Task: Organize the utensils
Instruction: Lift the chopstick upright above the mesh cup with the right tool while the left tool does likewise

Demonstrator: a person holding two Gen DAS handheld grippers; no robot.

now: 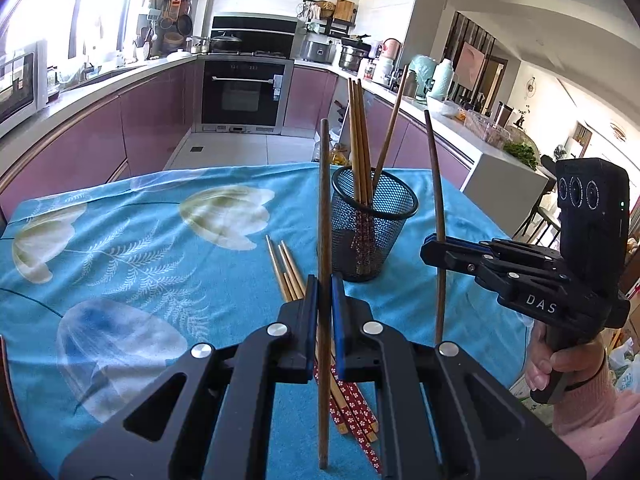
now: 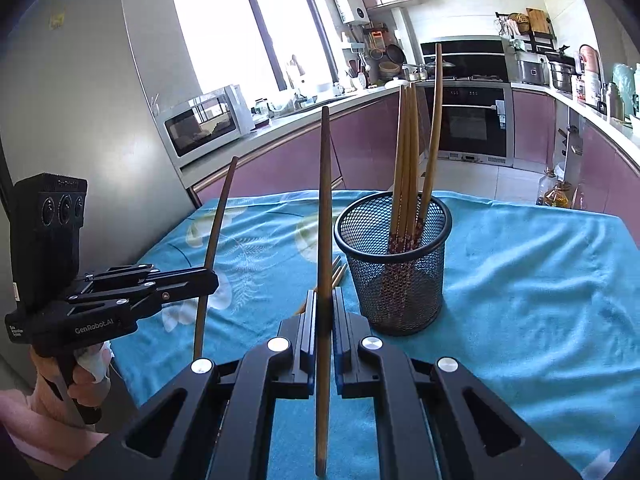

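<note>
**Me:** Left wrist view first, biggest thing down. The blue tablecloth (image 1: 140, 240) spreads ahead of both my tools. The mesh holder (image 1: 374, 224) stands on it, just ahead and slightly right of my left gripper (image 1: 324, 312), and ahead and to the left of my right gripper (image 1: 434, 246). Four chopsticks already lean inside it.

**Helper:** And your tools?

**Me:** Each is clamped on one upright chopstick. The left one pinches a dark chopstick (image 1: 324, 208); the right one pinches another chopstick (image 1: 438, 200), held off the holder's right side.

**Helper:** What remains?

**Me:** Loose chopsticks (image 1: 286, 268) lie flat on the cloth, under and just ahead of my left fingers.

**Helper:** Risks?

**Me:** I think the long sticks could pivot in such narrow grips, so a tip may strike the holder's rim or the standing chopsticks and tip the light basket. Bringing both in together, they might also cross and knock each other.
</note>
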